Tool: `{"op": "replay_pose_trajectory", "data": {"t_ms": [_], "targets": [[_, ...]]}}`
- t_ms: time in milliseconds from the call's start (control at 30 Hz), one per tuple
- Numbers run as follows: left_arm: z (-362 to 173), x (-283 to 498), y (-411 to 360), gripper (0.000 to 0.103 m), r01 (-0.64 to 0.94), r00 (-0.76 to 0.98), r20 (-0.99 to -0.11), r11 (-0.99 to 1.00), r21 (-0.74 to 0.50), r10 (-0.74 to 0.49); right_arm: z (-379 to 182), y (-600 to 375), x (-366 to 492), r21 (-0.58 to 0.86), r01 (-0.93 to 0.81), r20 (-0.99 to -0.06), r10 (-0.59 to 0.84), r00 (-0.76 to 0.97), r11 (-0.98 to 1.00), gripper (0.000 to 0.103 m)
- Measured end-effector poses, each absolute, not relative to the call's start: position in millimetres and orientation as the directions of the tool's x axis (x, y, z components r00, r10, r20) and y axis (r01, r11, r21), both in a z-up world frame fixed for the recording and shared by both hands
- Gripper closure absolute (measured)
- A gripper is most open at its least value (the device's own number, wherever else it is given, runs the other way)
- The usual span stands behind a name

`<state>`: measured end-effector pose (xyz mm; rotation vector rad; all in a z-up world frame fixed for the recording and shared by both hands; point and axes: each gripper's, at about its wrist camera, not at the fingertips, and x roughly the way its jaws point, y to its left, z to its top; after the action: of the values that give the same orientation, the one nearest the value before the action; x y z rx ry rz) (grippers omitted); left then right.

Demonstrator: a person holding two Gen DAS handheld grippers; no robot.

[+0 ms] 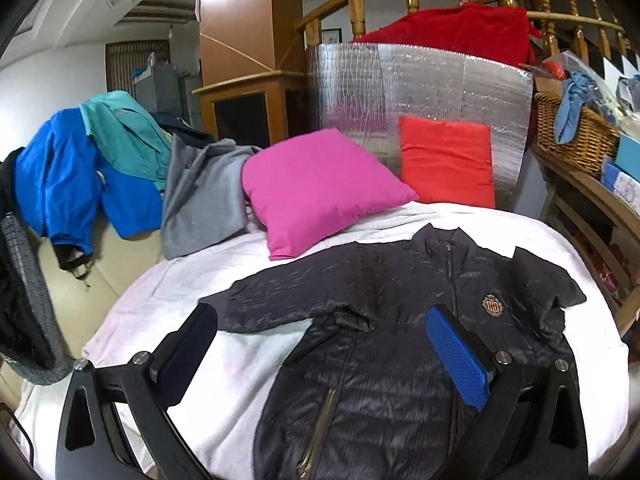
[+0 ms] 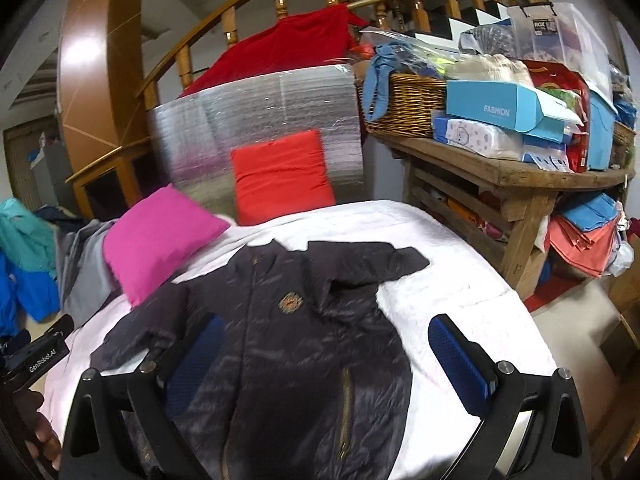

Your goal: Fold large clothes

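Observation:
A dark zip-up jacket (image 1: 392, 320) with a gold chest crest lies flat, front up, on a white sheet (image 1: 192, 320), sleeves spread to both sides. My left gripper (image 1: 324, 344) is open and empty, hovering above the jacket's left half. In the right wrist view the same jacket (image 2: 288, 328) lies on the sheet (image 2: 460, 280). My right gripper (image 2: 324, 352) is open and empty, above the jacket's lower right part. The left gripper's body (image 2: 40, 352) shows at the left edge of that view.
A pink cushion (image 1: 320, 192) and a red cushion (image 1: 448, 160) rest at the sheet's far end against a silver foil panel (image 1: 400, 84). Blue, teal and grey clothes (image 1: 120, 168) hang at left. A cluttered wooden shelf (image 2: 520, 176) with a wicker basket (image 2: 404, 100) stands at right.

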<state>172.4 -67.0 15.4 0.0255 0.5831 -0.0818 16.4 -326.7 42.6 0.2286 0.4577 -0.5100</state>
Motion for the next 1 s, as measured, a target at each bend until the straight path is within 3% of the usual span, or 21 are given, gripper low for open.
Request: {"op": "replay_pose_trajectory", "data": {"t_ms": [333, 533, 733, 900, 967, 1000], "targets": [[-81.0, 258.8, -115.1, 0.000, 0.136, 0.702, -0.703, 0.990, -0.027, -0.116, -44.1, -503.7, 80.5, 0.426, 0.530, -0.547, -0.258, 0.797, 0.733, 0.000], [-121.9, 285.2, -149.9, 0.000, 0.203, 0.653, -0.748, 0.979, 0.019, -0.121, -132.5, -606.5, 146.4, 0.791, 0.411, -0.497, 0.084, 0.864, 0.453, 0.000], [-127.7, 291.8, -163.4, 0.000, 0.259, 0.687, -0.715, 0.963, 0.070, -0.133, -191.7, -649.5, 201.0, 0.851, 0.448, -0.498, 0.153, 0.853, 0.274, 0.000], [-140.4, 308.7, -154.6, 0.000, 0.262, 0.657, -0.746, 0.960, 0.095, -0.105, -204.1, -667.0, 220.0, 0.863, 0.447, -0.475, 0.077, 0.876, 0.236, 0.001], [-139.2, 312.3, -149.7, 0.000, 0.247, 0.648, -0.755, 0.966, 0.079, -0.104, -194.5, -667.6, 224.8, 0.851, 0.431, -0.469, 0.063, 0.881, 0.300, 0.019], [-138.3, 314.5, -146.7, 0.000, 0.236, 0.647, -0.756, 0.969, 0.074, -0.100, -192.7, -667.0, 226.7, 0.829, 0.452, -0.492, 0.045, 0.869, 0.329, 0.052]]}}
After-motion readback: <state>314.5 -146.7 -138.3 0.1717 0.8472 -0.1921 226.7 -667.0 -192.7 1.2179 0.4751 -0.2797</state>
